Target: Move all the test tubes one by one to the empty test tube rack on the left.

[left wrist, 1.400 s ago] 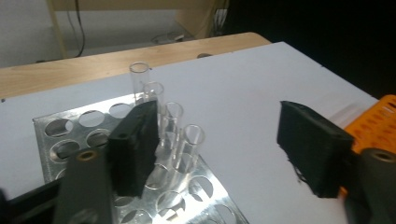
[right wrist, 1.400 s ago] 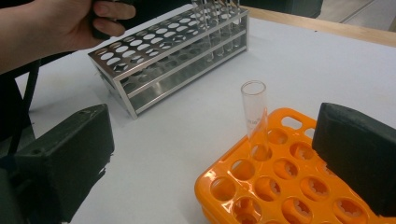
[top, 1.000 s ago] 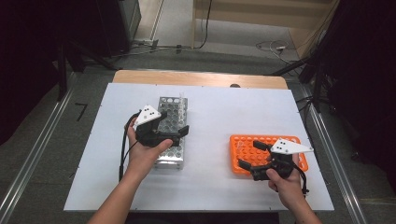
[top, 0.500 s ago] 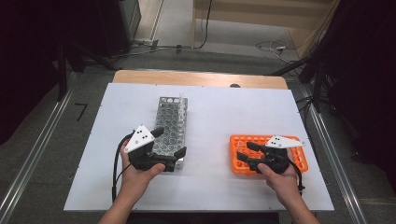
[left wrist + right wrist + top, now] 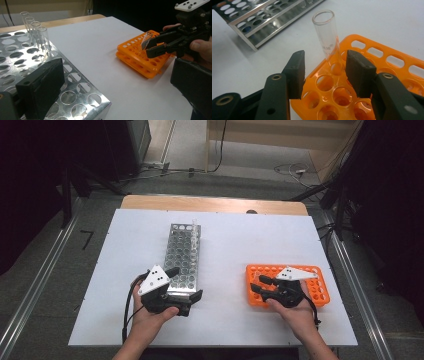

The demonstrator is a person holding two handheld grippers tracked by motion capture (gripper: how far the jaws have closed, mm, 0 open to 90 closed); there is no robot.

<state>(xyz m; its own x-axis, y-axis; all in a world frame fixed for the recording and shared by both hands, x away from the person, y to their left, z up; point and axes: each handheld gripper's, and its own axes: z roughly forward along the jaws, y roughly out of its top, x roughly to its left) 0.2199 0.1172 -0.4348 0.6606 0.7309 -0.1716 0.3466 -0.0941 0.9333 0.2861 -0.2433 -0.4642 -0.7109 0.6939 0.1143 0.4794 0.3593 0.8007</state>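
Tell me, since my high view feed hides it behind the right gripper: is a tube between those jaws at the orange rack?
Observer: Yes. A glass tube leans in a hole of the orange rack, between the jaws of the right gripper. They have just been closing, and a gap remains on each side.
Operator: How many tubes does the metal rack hold?
Observer: Four tubes stand in a row along one far edge of the metal rack.
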